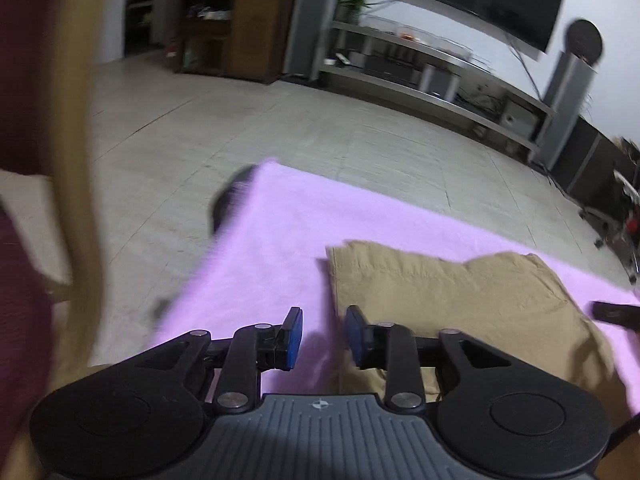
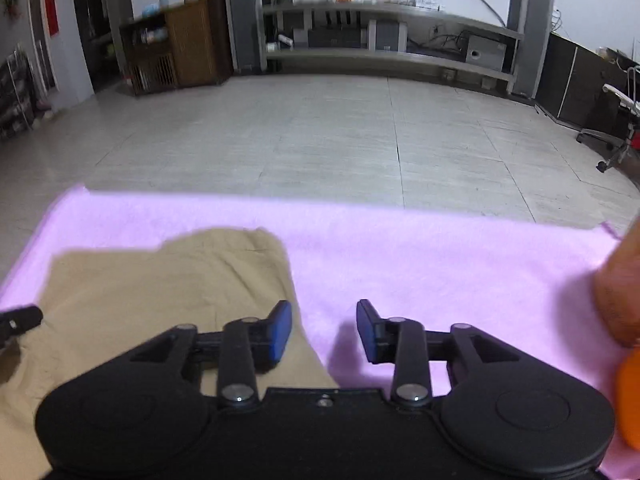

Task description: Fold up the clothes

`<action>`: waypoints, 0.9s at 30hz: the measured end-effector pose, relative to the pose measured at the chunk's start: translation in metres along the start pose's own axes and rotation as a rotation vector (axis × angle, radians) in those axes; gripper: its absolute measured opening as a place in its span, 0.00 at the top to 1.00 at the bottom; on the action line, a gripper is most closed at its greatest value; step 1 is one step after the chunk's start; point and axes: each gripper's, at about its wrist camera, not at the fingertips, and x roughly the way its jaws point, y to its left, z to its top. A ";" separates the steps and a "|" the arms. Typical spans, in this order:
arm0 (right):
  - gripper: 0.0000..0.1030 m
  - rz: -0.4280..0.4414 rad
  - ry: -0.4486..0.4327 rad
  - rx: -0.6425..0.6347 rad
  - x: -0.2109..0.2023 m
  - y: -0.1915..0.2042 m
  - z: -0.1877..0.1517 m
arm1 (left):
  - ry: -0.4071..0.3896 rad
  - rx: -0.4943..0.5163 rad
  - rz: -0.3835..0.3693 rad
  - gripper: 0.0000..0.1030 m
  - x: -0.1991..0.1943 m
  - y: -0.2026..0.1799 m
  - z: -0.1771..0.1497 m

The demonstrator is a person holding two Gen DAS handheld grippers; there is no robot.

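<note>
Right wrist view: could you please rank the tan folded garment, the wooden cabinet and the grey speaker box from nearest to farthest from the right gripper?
1. Tan folded garment, just left of the right gripper.
2. Wooden cabinet, far left.
3. Grey speaker box, far right; too close to call against the cabinet.

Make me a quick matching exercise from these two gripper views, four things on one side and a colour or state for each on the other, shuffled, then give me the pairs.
Things:
1. cloth cover
2. folded garment
3. left gripper
4. cabinet

Descriptions:
A. brown wood, standing against the far wall
B. pink, spread flat
C. tan, lying on the pink cover
D. open, blue pads apart, holding nothing

Pairs: 1-B, 2-C, 3-D, 4-A
</note>
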 end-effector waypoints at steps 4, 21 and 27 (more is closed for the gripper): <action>0.59 0.091 -0.046 0.111 -0.080 -0.031 0.008 | -0.011 0.028 -0.037 0.85 -0.071 0.001 0.010; 0.69 0.591 0.221 0.399 -0.097 -0.072 -0.094 | 0.145 0.110 -0.274 0.85 -0.072 -0.043 -0.080; 0.93 0.576 0.332 0.492 -0.013 -0.072 -0.126 | 0.020 0.082 0.076 0.89 -0.023 -0.026 -0.067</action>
